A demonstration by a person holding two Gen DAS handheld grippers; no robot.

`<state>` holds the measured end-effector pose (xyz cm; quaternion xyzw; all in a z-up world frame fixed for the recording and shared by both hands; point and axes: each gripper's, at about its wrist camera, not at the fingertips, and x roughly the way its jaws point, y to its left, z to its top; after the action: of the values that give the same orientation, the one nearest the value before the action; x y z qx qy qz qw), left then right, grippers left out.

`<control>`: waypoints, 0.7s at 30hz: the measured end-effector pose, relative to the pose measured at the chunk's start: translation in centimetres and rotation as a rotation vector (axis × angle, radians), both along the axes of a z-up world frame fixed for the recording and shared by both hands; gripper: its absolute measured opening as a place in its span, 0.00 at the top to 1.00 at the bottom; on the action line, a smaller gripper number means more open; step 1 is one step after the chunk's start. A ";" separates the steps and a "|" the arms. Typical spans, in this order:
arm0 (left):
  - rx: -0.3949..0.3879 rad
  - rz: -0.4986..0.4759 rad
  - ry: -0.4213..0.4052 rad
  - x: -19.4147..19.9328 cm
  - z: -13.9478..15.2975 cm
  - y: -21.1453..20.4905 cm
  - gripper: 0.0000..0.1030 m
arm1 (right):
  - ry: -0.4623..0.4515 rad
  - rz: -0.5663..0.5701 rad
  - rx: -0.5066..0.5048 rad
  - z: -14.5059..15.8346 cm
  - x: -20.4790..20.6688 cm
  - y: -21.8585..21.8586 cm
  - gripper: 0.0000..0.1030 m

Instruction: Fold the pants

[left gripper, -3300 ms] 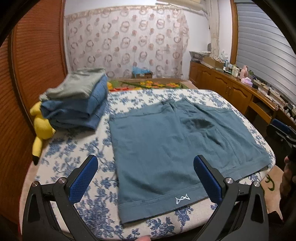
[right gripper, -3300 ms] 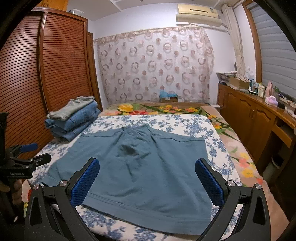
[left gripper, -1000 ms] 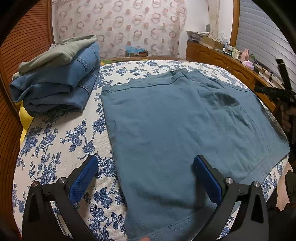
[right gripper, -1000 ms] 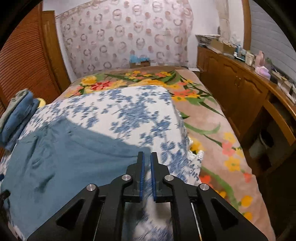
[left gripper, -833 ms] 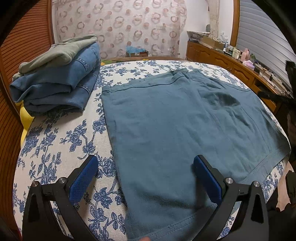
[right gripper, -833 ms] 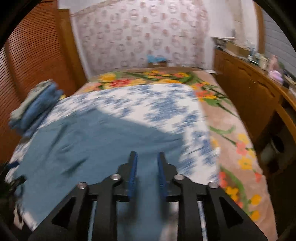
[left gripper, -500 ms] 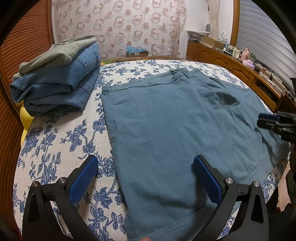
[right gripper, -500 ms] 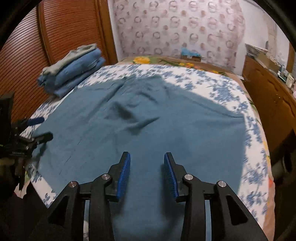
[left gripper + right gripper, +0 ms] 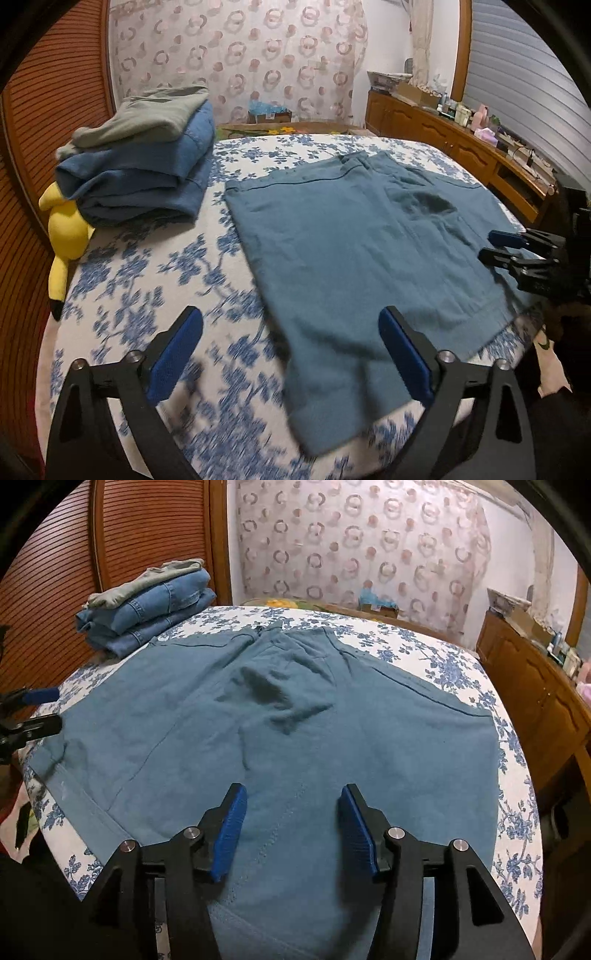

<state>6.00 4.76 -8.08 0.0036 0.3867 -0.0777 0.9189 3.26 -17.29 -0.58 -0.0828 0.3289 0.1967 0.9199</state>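
Note:
Teal shorts (image 9: 354, 251) lie flat on the floral bedsheet, waistband at the far side; they also show in the right wrist view (image 9: 295, 731). My left gripper (image 9: 291, 354) is open and empty, hovering over the near hem corner of the left leg. It appears at the left edge of the right wrist view (image 9: 33, 709). My right gripper (image 9: 291, 827) is open and empty, just above the hem of the other leg. It appears at the right in the left wrist view (image 9: 506, 245).
A stack of folded jeans with a grey garment on top (image 9: 140, 177) sits at the bed's far left, also in the right wrist view (image 9: 147, 605). A yellow plush toy (image 9: 64, 236) lies beside it. A wooden cabinet (image 9: 461, 147) runs along the right wall.
My right gripper opened from shut and swung round over the shorts' hem. My left gripper drew back and lifted a little, staying open.

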 end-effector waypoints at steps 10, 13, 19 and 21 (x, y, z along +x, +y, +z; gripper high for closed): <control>-0.040 -0.022 0.034 -2.3 -1.4 0.4 0.31 | -0.017 -0.007 -0.006 -0.2 0.3 0.9 0.45; -0.050 -0.012 0.043 -2.3 -1.9 0.4 0.43 | -0.020 -0.008 -0.007 -0.3 0.1 0.8 0.45; -0.051 -0.022 0.049 -2.4 -2.5 0.3 0.48 | -0.019 -0.009 -0.004 -0.3 0.3 0.7 0.45; -0.057 -0.027 0.049 -2.3 -2.5 0.3 0.48 | -0.020 -0.010 -0.002 -0.4 0.4 0.7 0.45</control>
<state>3.69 5.02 -10.53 -0.0194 0.4068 -0.1011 0.9077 3.63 -16.61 -0.93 -0.0842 0.3204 0.1907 0.9241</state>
